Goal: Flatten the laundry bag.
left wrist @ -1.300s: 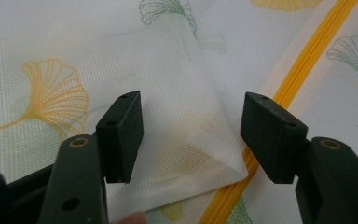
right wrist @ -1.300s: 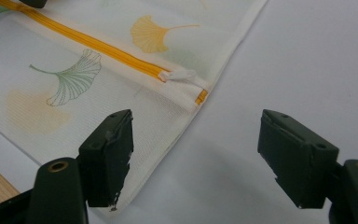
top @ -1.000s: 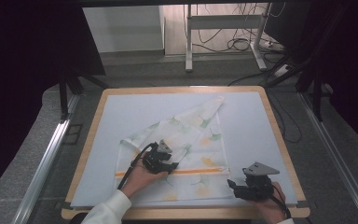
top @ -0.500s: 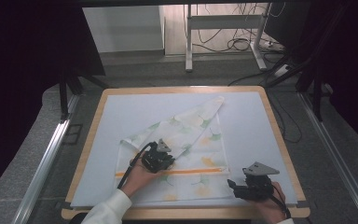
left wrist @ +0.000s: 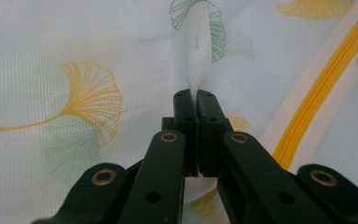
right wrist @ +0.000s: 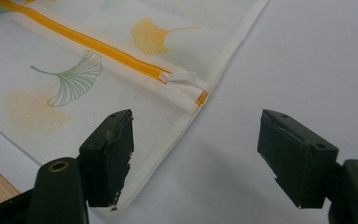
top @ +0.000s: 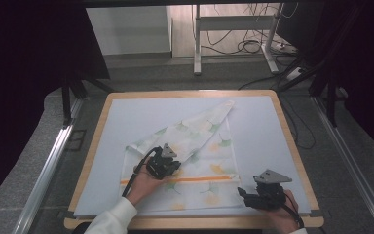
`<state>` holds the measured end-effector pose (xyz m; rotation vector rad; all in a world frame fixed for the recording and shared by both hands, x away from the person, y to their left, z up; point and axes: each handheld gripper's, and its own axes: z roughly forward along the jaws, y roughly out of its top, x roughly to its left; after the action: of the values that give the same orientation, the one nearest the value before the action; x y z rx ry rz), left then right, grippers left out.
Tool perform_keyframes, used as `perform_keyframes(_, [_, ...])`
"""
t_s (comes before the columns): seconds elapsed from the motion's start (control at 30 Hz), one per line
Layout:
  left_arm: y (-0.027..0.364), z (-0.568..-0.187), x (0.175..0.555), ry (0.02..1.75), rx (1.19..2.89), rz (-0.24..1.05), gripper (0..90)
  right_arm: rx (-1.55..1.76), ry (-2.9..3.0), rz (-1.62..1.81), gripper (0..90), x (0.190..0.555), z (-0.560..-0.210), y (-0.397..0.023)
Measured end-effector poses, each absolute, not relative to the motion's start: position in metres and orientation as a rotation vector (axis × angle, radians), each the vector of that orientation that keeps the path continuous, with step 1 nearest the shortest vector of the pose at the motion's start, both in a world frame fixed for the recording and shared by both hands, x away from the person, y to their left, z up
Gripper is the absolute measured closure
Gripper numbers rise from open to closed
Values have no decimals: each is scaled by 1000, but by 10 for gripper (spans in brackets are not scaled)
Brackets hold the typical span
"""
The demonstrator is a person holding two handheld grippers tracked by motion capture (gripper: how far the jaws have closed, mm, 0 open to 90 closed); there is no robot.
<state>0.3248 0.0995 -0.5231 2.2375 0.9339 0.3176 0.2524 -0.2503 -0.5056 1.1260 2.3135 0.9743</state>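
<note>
The worktop carries the mesh bag, partly folded, at its near centre. The left tongs, jaws just closed, pinch a raised fold of the mesh. The right tongs stand open at the bag's near right corner, beside the zip pull.
</note>
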Motion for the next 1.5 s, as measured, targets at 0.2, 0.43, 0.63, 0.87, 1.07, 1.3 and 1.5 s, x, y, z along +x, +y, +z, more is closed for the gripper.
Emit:
perform_keyframes(0.2, [103,-520,324,935,2213,329,894,1124,2314,972,263,252,-506,-250])
perform_keyframes(0.43, [107,-515,324,926,2195,347,895,1122,2316,973,263,252,-506,-251])
perform_keyframes(0.63, [110,-513,324,932,2180,358,895,1122,2317,973,263,252,-506,-251])
perform_keyframes(0.87, [114,-509,325,936,2162,367,896,1122,2319,971,263,253,-506,-251])
perform_keyframes(1.07, [116,-507,326,940,2155,369,897,1121,2322,970,263,253,-506,-251])
perform_keyframes(1.3, [122,-506,328,949,2144,364,898,1131,2315,971,263,254,-507,-251])
perform_keyframes(1.5, [129,-501,333,966,2125,363,898,1130,2316,978,263,253,-506,-252])
